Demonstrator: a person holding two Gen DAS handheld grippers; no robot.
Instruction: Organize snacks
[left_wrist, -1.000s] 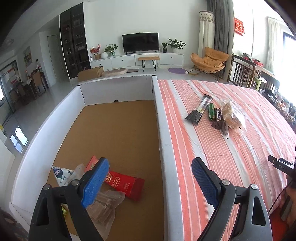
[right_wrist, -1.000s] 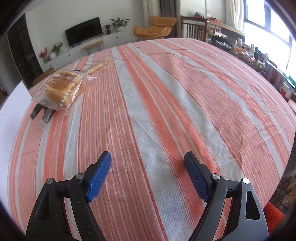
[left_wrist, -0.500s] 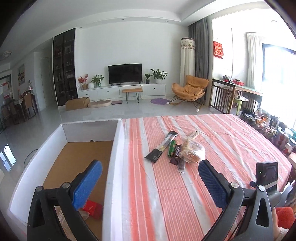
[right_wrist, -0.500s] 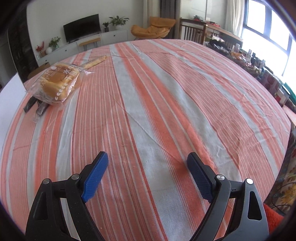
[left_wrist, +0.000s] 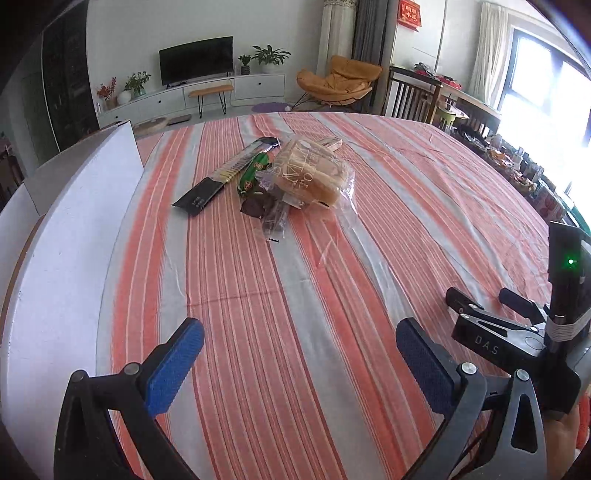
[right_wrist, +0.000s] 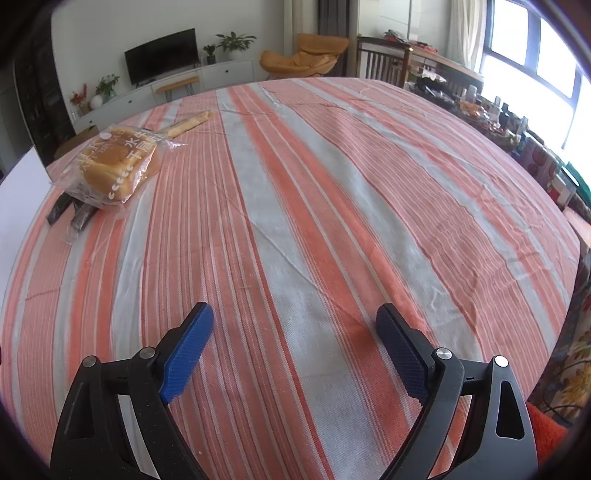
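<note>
Here, the left gripper (left_wrist: 299, 356), jaws wide and empty, faces the snack pile (left_wrist: 280, 181) at twelve o'clock, right gripper (right_wrist: 295, 349) jaws opening on nothing; the slick bread bag (left_wrist: 312, 173) overlaps smaller packets, so a careless pinch may drag neighbours.

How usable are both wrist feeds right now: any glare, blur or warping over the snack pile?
Left wrist: sharp, window blown out at right, edges bowed, bread bag reflecting slightly but readable. Right wrist: sharp, window overexposed, the bread bag curved near the left rim.
</note>
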